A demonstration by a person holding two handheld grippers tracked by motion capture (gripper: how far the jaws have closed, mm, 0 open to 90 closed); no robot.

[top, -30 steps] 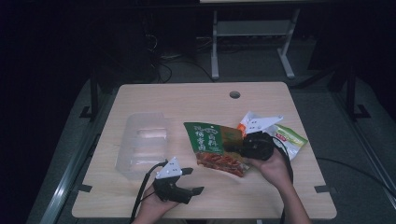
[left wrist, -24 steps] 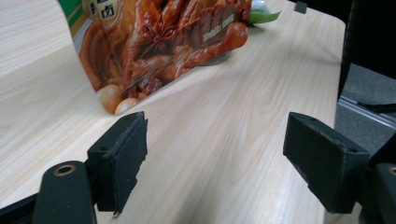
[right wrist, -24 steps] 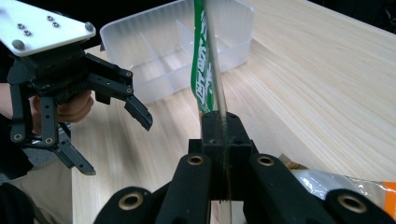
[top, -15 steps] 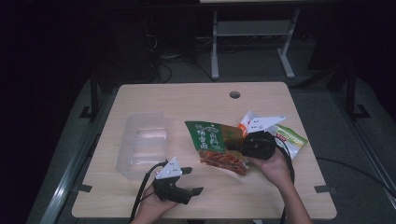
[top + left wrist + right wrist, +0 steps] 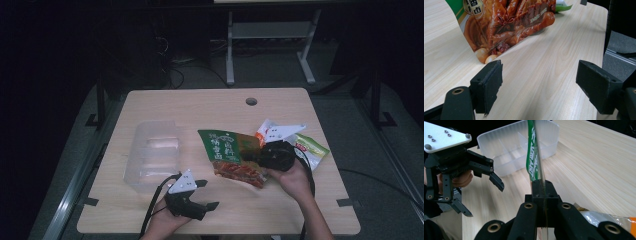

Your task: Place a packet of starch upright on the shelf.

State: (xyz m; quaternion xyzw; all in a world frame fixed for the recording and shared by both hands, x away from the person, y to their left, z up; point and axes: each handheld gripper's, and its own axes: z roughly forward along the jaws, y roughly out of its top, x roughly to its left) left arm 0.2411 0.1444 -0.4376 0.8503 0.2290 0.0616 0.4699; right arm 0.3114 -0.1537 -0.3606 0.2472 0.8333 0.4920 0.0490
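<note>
A green and orange snack bag (image 5: 231, 155) printed with braised meat is held off the table by my right gripper (image 5: 257, 159), which is shut on its edge (image 5: 537, 167). In the left gripper view the same bag (image 5: 509, 22) hangs just beyond my jaws, its lower corner near the tabletop. My left gripper (image 5: 207, 194) rests near the table's front edge, open, with nothing between its pads (image 5: 489, 85). It also appears, open, in the right gripper view (image 5: 484, 192).
A clear plastic bin (image 5: 152, 155) with dividers stands left of the bag. More snack packets (image 5: 310, 147) lie under and behind the right hand. The wooden table (image 5: 200, 107) has a cable hole (image 5: 251, 101) at the back.
</note>
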